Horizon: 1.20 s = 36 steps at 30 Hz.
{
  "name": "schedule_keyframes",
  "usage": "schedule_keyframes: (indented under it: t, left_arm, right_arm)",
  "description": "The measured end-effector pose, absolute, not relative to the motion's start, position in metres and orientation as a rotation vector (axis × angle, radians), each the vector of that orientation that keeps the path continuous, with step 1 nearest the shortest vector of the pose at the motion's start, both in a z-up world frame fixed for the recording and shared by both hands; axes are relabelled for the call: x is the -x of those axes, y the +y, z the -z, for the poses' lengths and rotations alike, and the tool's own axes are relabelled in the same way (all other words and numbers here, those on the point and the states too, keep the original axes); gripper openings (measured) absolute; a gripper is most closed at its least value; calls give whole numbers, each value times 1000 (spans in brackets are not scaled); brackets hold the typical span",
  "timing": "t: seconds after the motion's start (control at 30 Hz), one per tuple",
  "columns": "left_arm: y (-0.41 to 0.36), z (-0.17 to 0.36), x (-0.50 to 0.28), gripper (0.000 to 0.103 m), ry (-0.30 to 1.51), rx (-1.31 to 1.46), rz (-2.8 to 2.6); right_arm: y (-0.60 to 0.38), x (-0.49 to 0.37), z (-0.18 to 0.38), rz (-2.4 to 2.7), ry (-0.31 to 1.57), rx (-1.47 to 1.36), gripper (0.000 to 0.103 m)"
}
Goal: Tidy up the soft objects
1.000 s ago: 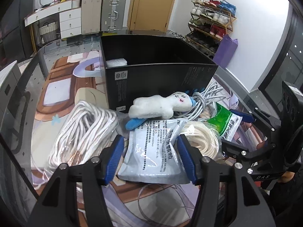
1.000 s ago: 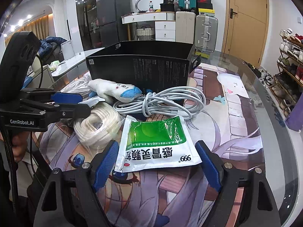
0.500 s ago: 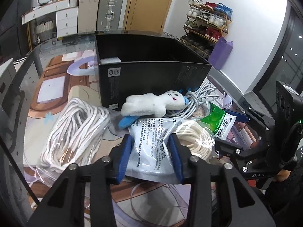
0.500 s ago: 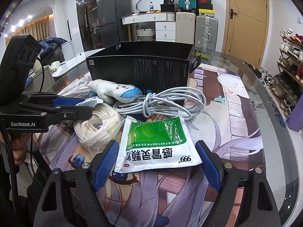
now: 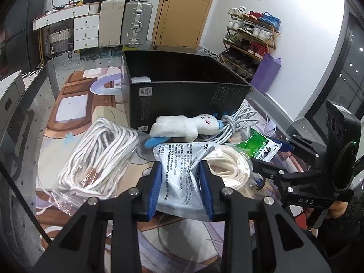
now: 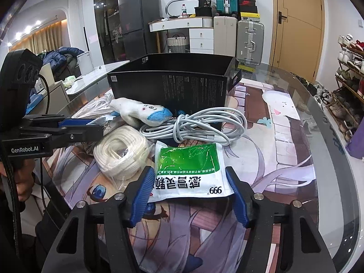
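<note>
Crowding the black box [image 5: 182, 100]: plush toy [image 5: 182, 128], cable [image 6: 200, 125], 2 rope bundles [image 5: 100, 157].

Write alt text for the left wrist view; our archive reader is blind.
The left gripper has just closed on a grey printed pouch lying on a table. Around it lie white rope, a cream cord coil, a plush toy and a black box.

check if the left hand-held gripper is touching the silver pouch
Touching. The left wrist view shows the left hand-held gripper with both blue pads pressed against the crumpled sides of the silver pouch.
</note>
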<state>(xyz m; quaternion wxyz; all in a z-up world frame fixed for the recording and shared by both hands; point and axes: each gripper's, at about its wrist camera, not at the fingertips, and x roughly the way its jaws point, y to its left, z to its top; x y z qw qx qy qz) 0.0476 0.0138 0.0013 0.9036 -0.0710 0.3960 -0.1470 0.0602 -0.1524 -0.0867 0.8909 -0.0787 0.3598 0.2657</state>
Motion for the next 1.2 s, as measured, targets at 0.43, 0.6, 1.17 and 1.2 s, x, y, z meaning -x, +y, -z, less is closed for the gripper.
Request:
schedule_keyframes:
  t: [0.43, 0.6, 1.17, 1.2]
  left_arm:
    - [16, -9, -42, 31, 793, 157, 297]
    - [17, -15, -41, 31, 775, 158, 293]
    - [24, -31, -37, 31, 716, 183, 268]
    - [24, -32, -36, 31, 712, 183, 268]
  right_arm:
    - [-158, -50, 80, -505, 740, 173, 80]
    - [-149, -53, 82, -495, 750, 193, 87]
    - [-156, -51, 87, -503, 740, 165, 58]
    - [-157, -49, 84, -502, 727, 160, 58]
